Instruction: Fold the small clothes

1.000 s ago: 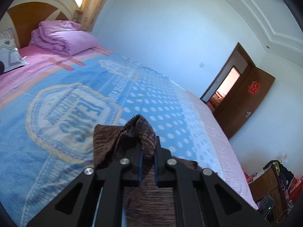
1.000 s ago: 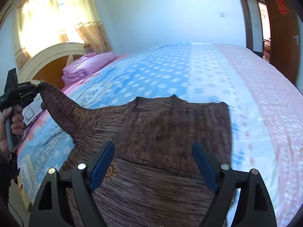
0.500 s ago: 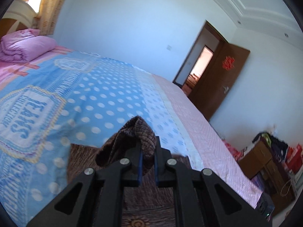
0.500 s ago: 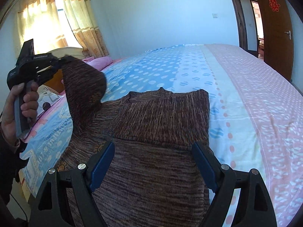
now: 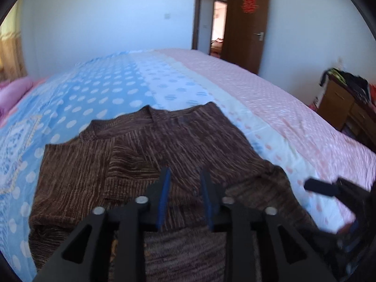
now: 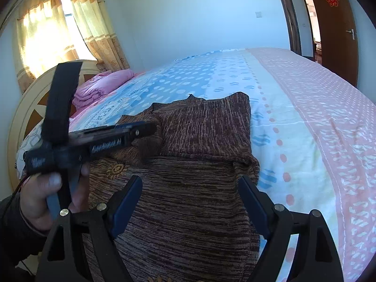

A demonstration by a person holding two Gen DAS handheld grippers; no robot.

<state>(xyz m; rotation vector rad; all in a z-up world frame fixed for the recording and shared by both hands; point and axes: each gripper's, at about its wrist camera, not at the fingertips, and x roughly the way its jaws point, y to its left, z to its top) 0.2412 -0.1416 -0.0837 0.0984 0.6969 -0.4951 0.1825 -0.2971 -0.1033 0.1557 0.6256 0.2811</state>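
Note:
A brown striped knit sweater [image 5: 145, 155] lies flat on the bed, both sleeves folded in over the body; it also shows in the right wrist view [image 6: 202, 141]. My left gripper [image 5: 184, 176] hovers just above the sweater's middle, its jaws a little apart and empty. It appears from the side in the right wrist view [image 6: 150, 128], over the folded left sleeve. My right gripper [image 6: 190, 188] is wide open and empty above the sweater's lower part; part of it shows at the right edge of the left wrist view [image 5: 329, 189].
The bed has a blue dotted and pink bedspread [image 6: 317, 122]. A folded pink quilt [image 6: 103, 87] and a wooden headboard [image 6: 30, 108] are at the left. An open brown door [image 5: 244, 23] and a wooden cabinet with clothes [image 5: 340, 101] stand at the right.
My left gripper carried the sleeve inward over the sweater's body, laid it down and let go; its jaws are now slightly apart. The right gripper stayed open and roughly in place.

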